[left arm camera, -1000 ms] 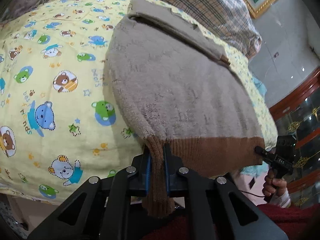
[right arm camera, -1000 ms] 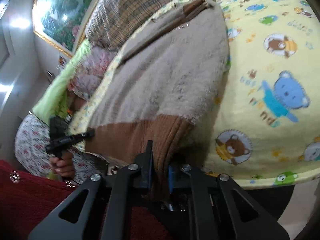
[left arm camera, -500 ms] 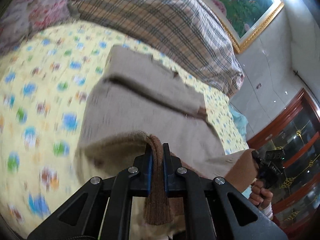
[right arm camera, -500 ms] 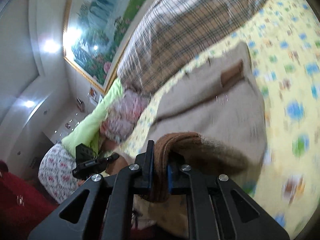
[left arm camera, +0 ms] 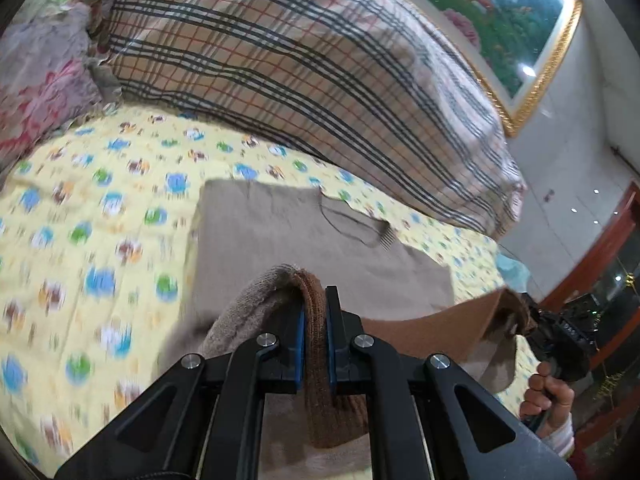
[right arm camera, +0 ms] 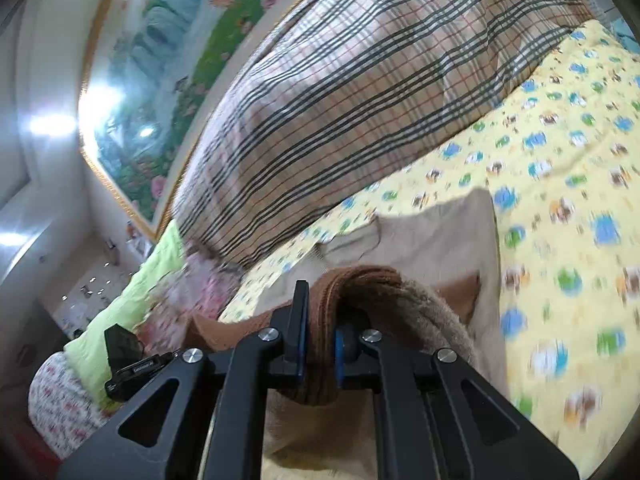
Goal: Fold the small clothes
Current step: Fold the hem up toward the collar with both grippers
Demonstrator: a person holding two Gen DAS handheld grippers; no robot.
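A small tan knitted sweater (left arm camera: 280, 240) lies on a yellow bear-print blanket (left arm camera: 100, 240). Its brown ribbed hem (left arm camera: 316, 344) is lifted off the bed and hangs over the sweater's body. My left gripper (left arm camera: 314, 320) is shut on one corner of that hem. My right gripper (right arm camera: 318, 328) is shut on the other corner, the brown hem (right arm camera: 360, 276) bulging up between its pads. In the left wrist view the right gripper (left arm camera: 560, 336) shows at the right edge, held by a hand (left arm camera: 548, 396). The sweater's top (right arm camera: 440, 224) lies flat further up the bed.
A plaid quilt (left arm camera: 300, 60) is heaped along the back of the bed below a gold-framed painting (left arm camera: 520, 20). Floral bedding (left arm camera: 44, 80) and a lime-green cover (right arm camera: 132, 300) lie to the left. A red wooden cabinet (left arm camera: 612, 248) stands on the right.
Both grippers have carried the brown hem up and forward over the sweater toward its top. The sweater's lower half has come off the bed edge and folds over.
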